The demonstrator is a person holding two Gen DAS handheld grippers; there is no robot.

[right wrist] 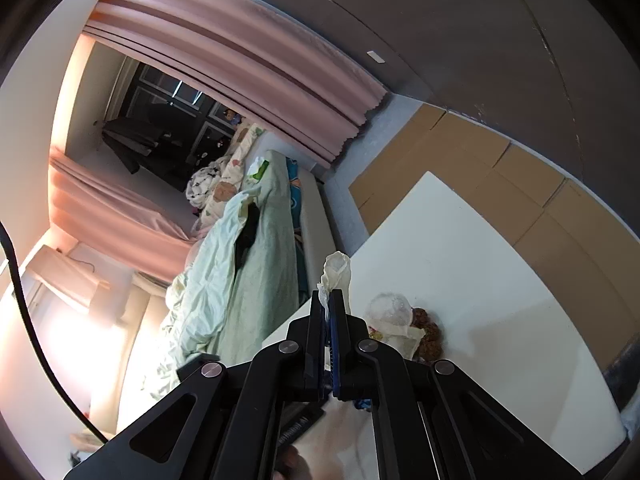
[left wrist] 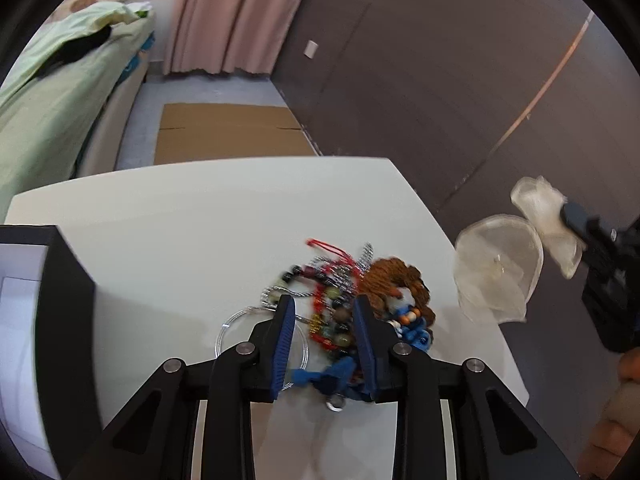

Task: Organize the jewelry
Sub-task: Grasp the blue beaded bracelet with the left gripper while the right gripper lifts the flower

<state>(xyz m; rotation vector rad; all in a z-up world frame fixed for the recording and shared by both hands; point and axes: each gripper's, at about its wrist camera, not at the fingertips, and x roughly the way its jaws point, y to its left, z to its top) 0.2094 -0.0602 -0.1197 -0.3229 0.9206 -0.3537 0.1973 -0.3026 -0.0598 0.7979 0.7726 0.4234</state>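
Behind the white counter (left wrist: 180, 220) stood a bed, pink curtains and a grey wall. Tangled jewelry (left wrist: 340, 300) lay near the counter's right edge, between the spread left tongs (left wrist: 324, 320). Closing on one strand only would likely serve best, lifting slowly to free it. Right of the heap, the right tongs (right wrist: 330, 300) pinched a sheer pouch (left wrist: 500, 268), held above the counter's right edge.

Jewelry pile (left wrist: 348, 304): tangled beaded strands, red cord, brown bracelet, blue pieces, clear ring; lies on white table. Sheer pouch (left wrist: 496, 272): open, hanging beside pile.
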